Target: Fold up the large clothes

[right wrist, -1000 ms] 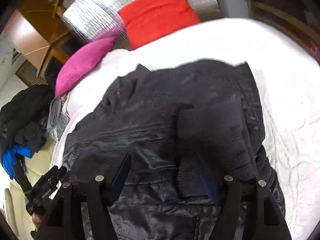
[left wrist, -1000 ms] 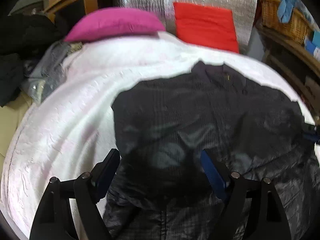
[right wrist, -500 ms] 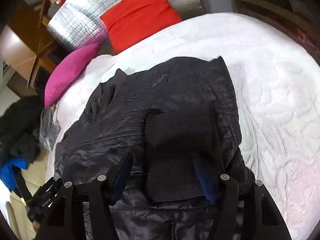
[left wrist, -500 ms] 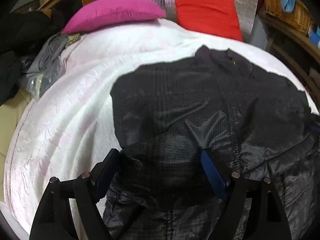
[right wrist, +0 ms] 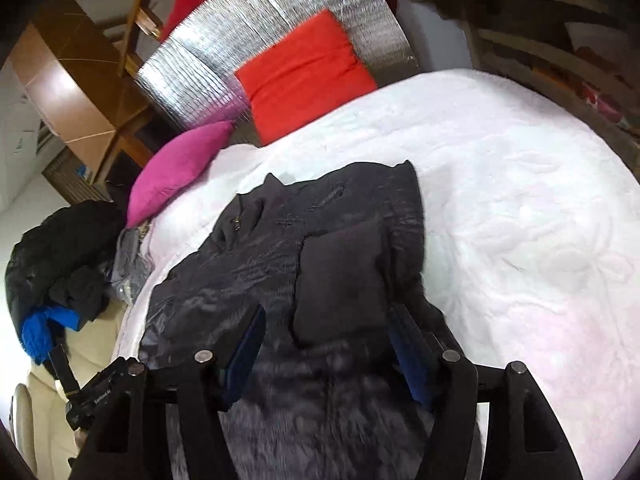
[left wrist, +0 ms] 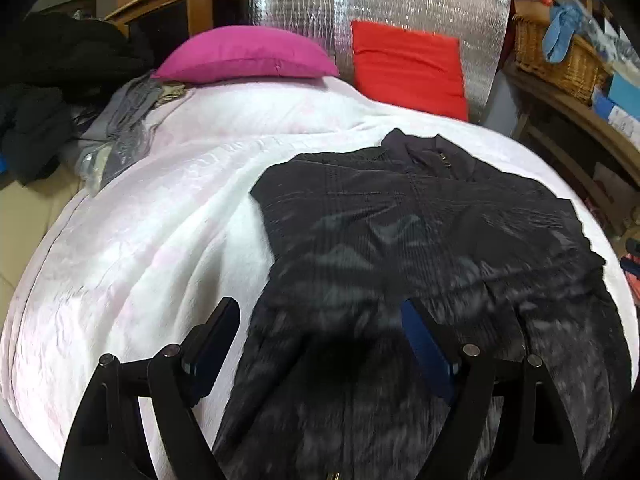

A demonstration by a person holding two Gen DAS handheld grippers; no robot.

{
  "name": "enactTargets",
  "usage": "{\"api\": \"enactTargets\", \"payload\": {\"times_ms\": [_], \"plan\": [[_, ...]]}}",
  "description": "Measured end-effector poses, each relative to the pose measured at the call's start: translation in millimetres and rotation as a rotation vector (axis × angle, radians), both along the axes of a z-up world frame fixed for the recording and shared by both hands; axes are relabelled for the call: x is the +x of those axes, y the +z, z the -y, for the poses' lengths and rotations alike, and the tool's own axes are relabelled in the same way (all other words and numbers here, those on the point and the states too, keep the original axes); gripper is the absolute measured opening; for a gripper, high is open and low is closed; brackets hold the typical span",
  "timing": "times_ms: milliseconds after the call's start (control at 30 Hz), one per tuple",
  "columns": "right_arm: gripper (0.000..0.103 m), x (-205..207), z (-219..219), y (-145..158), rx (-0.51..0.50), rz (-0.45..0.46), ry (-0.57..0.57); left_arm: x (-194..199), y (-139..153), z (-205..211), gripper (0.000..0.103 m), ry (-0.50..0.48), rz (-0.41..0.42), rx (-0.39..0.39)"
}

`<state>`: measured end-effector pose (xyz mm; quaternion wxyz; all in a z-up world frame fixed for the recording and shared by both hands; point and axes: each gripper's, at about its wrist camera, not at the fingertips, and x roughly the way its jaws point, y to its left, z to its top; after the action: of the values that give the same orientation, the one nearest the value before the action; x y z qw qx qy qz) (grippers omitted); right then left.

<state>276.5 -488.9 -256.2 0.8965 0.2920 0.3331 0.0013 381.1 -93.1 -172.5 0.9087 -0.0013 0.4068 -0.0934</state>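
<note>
Through the left wrist camera I see my left tongs (left wrist: 316, 330) spread wide, gripping nothing, poised over the near part of the shiny black zip-front jacket (left wrist: 420, 248). The jacket lies flat on the white textured bedspread (left wrist: 160, 248), collar pointing away from me towards the pillows, with its left edge straight, as if that side is folded in. Only this view gives me the woven wicker basket (left wrist: 560, 60) on the wooden shelf at right, with a light blue cloth (left wrist: 560, 36) draped over its rim. Behind the bed I have the magenta pillow (left wrist: 244, 54), the red square cushion (left wrist: 408, 66) and the silver quilted foil panel (left wrist: 380, 0) they lean against.

Through the right wrist camera my right tongs (right wrist: 326, 346) are likewise wide apart and hold nothing, hovering above the jacket (right wrist: 248, 276). What this view adds is a matte black sleeve (right wrist: 340, 280) folded across the jacket's front, its ribbed cuff end lying between my fingers. It also shows the heap of dark clothes (right wrist: 64, 252) with a bright blue garment (right wrist: 40, 328) off the bed's left side, and the other gripper's body (right wrist: 100, 396) at lower left. That body carries a white printed label, too small and blurred for me to read. I can make out no other writing in either view.
</note>
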Motion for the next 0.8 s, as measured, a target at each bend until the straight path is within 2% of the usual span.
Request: {"api": "enactTargets", "payload": {"times_ms": [200, 467, 533, 633, 800], "plan": [[0.068, -66, 1, -8, 0.028, 0.027, -0.011, -54, -2, -30, 0.084, 0.03, 0.03, -0.049], [0.068, -138, -24, -39, 0.051, -0.077, 0.042, -132, -26, -61, 0.084, 0.009, -0.002, -0.054], [0.069, -155, -34, -47, 0.046, -0.115, 0.08, -151, -36, -70, 0.084, 0.003, -0.043, -0.083], [0.069, -177, -57, -57, -0.023, -0.197, 0.137, -171, -50, -77, 0.084, -0.004, -0.113, -0.114], [0.069, -186, -73, -74, -0.09, -0.32, 0.114, -201, -70, -73, 0.084, -0.025, -0.227, -0.208]]}}
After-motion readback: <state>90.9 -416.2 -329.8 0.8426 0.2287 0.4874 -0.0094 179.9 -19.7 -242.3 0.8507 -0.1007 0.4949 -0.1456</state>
